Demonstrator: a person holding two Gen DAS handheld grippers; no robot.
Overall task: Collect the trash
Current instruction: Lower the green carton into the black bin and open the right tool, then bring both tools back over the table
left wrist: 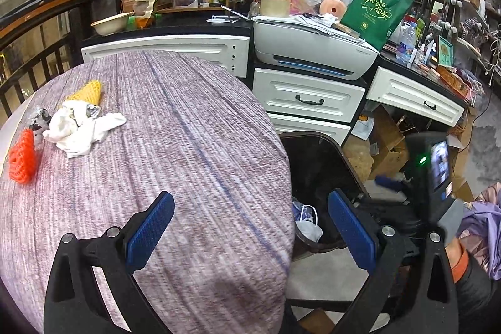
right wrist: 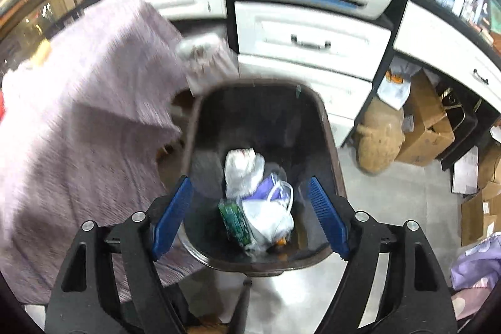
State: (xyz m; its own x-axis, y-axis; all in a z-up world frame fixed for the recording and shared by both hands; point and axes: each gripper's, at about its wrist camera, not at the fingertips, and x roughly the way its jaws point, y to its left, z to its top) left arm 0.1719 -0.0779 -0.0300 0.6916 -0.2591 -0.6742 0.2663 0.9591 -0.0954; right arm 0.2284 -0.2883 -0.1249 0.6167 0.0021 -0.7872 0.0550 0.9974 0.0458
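A dark brown trash bin stands on the floor beside the round table. In it lie a white crumpled bag, a white and purple mask and a green packet. My right gripper hangs open above the bin with nothing between its blue pads. My left gripper is open over the table's right edge and holds nothing. At the table's far left lie a white crumpled tissue, an orange foam net, a yellow foam net and a silvery wrapper.
White drawers and a printer stand behind the bin. Cardboard boxes and a brown sack sit on the floor under the counter. A green bag stands on the cluttered counter. The right-hand device shows at the right.
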